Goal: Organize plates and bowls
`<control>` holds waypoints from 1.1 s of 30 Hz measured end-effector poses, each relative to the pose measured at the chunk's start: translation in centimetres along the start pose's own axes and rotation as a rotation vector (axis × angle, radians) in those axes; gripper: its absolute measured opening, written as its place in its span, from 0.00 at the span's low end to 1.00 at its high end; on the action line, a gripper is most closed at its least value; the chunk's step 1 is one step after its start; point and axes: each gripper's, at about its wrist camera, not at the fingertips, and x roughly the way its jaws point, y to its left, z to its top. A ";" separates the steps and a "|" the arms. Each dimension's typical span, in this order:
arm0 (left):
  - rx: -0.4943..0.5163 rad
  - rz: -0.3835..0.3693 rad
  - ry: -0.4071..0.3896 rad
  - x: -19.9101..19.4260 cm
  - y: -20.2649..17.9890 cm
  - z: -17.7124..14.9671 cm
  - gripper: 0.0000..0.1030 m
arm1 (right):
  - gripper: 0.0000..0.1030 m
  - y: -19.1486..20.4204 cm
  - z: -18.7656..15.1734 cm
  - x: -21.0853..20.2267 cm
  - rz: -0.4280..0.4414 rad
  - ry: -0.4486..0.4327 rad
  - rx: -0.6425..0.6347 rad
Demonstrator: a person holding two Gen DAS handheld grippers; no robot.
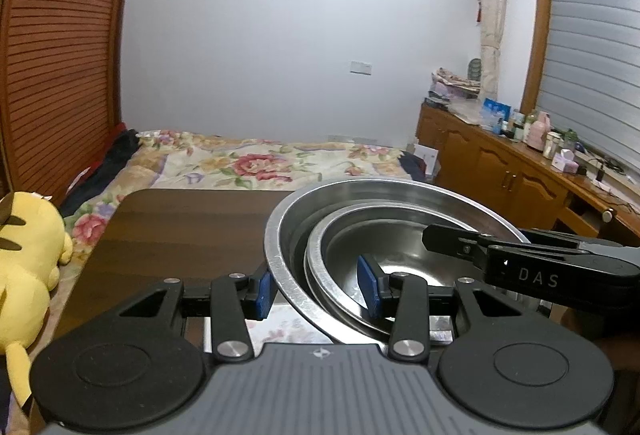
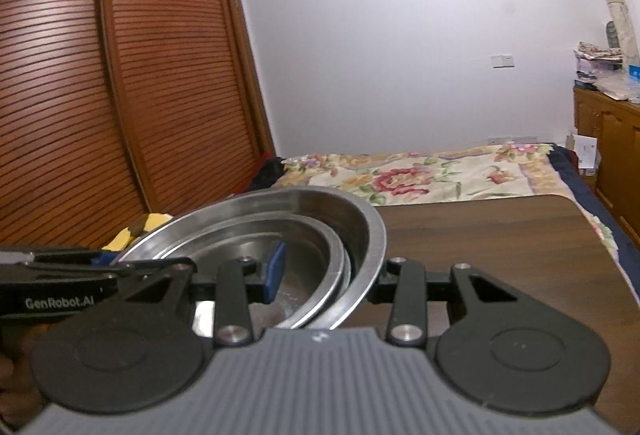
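A stack of nested steel bowls is held over a dark wood table [image 1: 176, 227]. The large outer bowl [image 1: 280, 235] holds smaller bowls [image 1: 400, 255] inside. My left gripper [image 1: 318, 291] straddles the near rims of the stack, one blue pad outside and one inside, apparently closed on them. My right gripper [image 2: 326, 275] grips the opposite rim of the outer bowl [image 2: 372, 231] the same way, with the inner bowls [image 2: 256, 247] to its left. The right gripper also shows in the left wrist view [image 1: 520, 255], and the left gripper in the right wrist view [image 2: 72, 275].
A yellow plush toy [image 1: 28, 255] lies left of the table. A bed with a floral cover [image 1: 260, 163] is behind. A wooden louvred wardrobe [image 2: 120, 75] stands left, and a cabinet with bottles [image 1: 520, 163] right. A tray-like floral surface [image 1: 288, 327] lies under the bowls.
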 end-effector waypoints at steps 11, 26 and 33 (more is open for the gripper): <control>-0.023 0.048 0.005 -0.3 2.6 -0.6 0.42 | 0.40 2.6 -0.3 1.4 0.049 0.033 -0.038; -0.036 0.087 0.078 1.4 4.2 -3.3 0.42 | 0.40 3.7 -2.1 3.3 0.062 0.097 -0.056; 0.003 0.107 0.080 2.4 4.4 -4.2 0.42 | 0.38 3.8 -3.6 5.0 0.061 0.128 -0.052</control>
